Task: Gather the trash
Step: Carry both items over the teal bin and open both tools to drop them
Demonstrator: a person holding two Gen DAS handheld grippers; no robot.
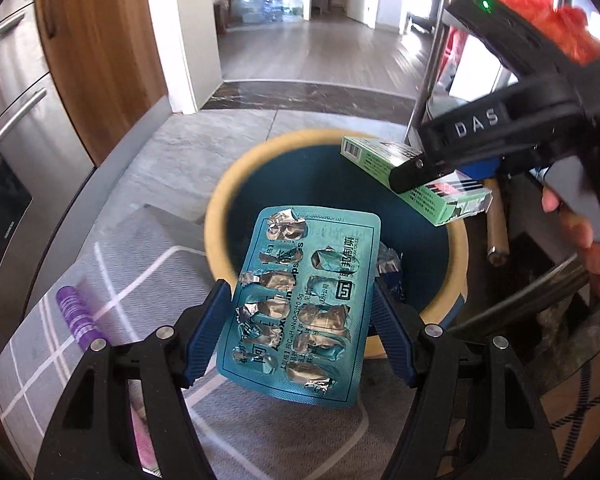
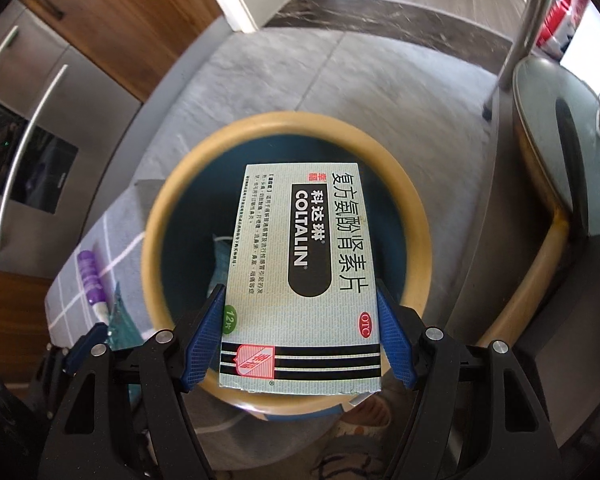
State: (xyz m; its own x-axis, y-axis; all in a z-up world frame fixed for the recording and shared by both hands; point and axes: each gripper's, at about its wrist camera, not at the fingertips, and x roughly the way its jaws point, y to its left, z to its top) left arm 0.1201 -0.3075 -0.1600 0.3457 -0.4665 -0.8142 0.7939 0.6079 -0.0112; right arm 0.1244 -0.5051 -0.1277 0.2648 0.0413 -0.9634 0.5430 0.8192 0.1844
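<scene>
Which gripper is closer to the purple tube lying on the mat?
Left. The left gripper, shut on the blister pack, sits just right of the purple tube. The right gripper, holding the medicine box, is farther right, above the bin.

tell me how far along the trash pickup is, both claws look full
Already done: some crumpled foil lies inside the bin.

In hand: the left claw grips an emptied blister pack and the right claw a green medicine box, both held over the bin's opening, not yet dropped.

Left: release both; a purple tube lies on the checked cloth beside the bin.
</scene>
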